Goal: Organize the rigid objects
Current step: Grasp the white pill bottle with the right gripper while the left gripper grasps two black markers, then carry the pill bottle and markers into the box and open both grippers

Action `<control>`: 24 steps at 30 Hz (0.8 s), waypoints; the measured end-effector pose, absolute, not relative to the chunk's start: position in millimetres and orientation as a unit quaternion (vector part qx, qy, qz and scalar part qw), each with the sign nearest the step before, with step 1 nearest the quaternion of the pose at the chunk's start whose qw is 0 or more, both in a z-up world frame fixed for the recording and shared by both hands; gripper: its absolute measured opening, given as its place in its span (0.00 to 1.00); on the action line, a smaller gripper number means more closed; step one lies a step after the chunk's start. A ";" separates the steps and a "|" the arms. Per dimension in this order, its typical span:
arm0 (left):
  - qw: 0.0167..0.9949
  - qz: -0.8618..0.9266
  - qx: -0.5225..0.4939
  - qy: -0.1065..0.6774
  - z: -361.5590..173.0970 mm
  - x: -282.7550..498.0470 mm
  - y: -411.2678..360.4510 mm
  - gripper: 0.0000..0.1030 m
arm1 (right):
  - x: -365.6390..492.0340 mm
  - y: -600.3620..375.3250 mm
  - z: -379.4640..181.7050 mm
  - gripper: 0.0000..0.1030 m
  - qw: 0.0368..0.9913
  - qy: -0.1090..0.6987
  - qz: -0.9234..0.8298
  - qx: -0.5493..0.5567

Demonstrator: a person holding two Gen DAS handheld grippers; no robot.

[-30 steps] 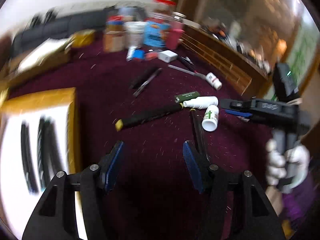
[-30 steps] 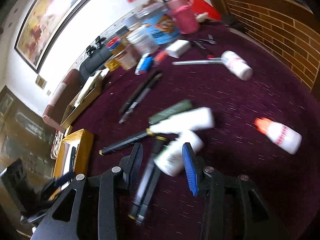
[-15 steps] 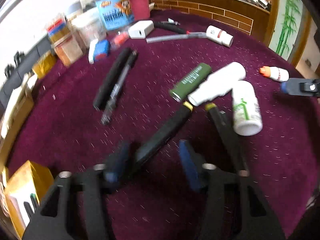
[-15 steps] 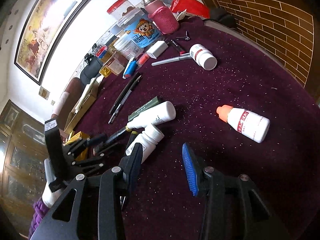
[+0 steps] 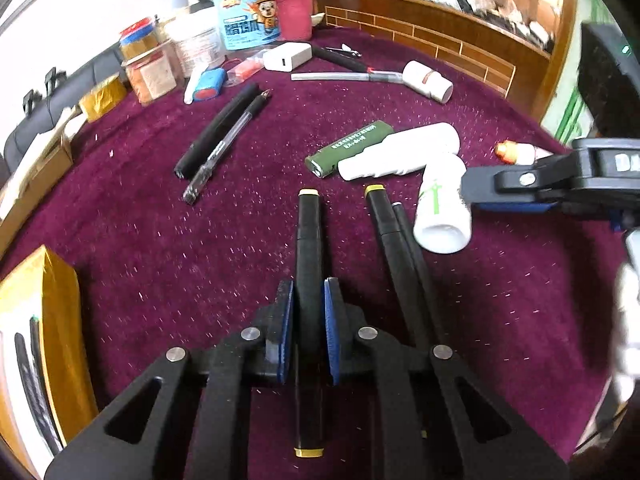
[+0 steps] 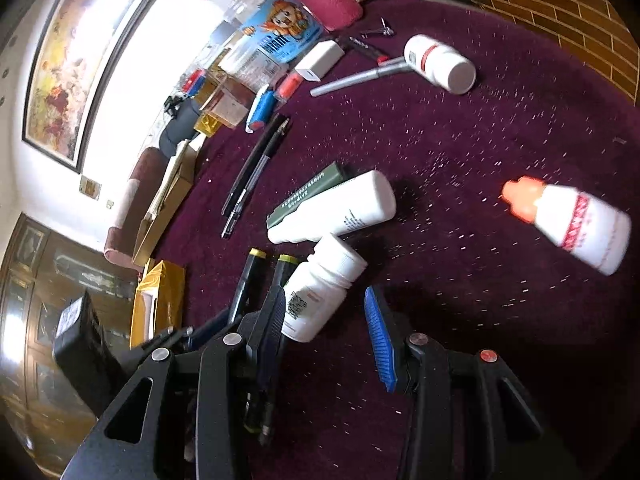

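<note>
A black marker (image 5: pixel 308 232) with gold end bands lies on the purple cloth (image 5: pixel 160 264). My left gripper (image 5: pixel 308 304) is closing on its middle, and both blue pads touch its sides. The marker also shows in the right wrist view (image 6: pixel 250 276). A second black marker (image 5: pixel 384 232) lies just to its right. My right gripper (image 6: pixel 325 296) is open and low over a white pill bottle (image 6: pixel 320 288) lying on its side. The left finger touches that bottle; the right finger stands apart. From the left wrist view the right gripper (image 5: pixel 504 196) comes in from the right beside the pill bottle (image 5: pixel 440 204).
A white spray bottle (image 5: pixel 400 152) and a green stick (image 5: pixel 348 148) lie just beyond. An orange-capped dropper bottle (image 6: pixel 576 224) lies to the right, two pens (image 5: pixel 224 136) to the left. A yellow box (image 5: pixel 40 320) sits near left. Jars (image 5: pixel 248 16) line the back; another white bottle (image 5: pixel 428 80) lies there.
My left gripper moved down over the black marker and drew its jaws in around it. My right gripper sank toward the white pill bottle, which now lies between its fingers.
</note>
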State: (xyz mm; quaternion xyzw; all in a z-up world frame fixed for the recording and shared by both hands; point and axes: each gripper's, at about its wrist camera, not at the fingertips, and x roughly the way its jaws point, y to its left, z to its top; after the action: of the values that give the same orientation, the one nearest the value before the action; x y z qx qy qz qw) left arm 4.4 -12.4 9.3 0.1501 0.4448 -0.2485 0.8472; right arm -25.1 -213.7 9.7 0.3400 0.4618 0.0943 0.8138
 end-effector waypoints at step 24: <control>0.892 -0.173 -0.112 0.403 72.1 -47.1 220.6 0.12 | -25.0 -143.9 61.0 0.29 0.817 0.446 0.174 0.322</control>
State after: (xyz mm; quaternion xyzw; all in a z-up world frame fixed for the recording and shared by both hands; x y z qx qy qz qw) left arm -47.1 220.6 72.1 -0.1118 0.4026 -0.1731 0.8919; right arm -25.0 -143.9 61.0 0.3218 0.4462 0.1738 0.8168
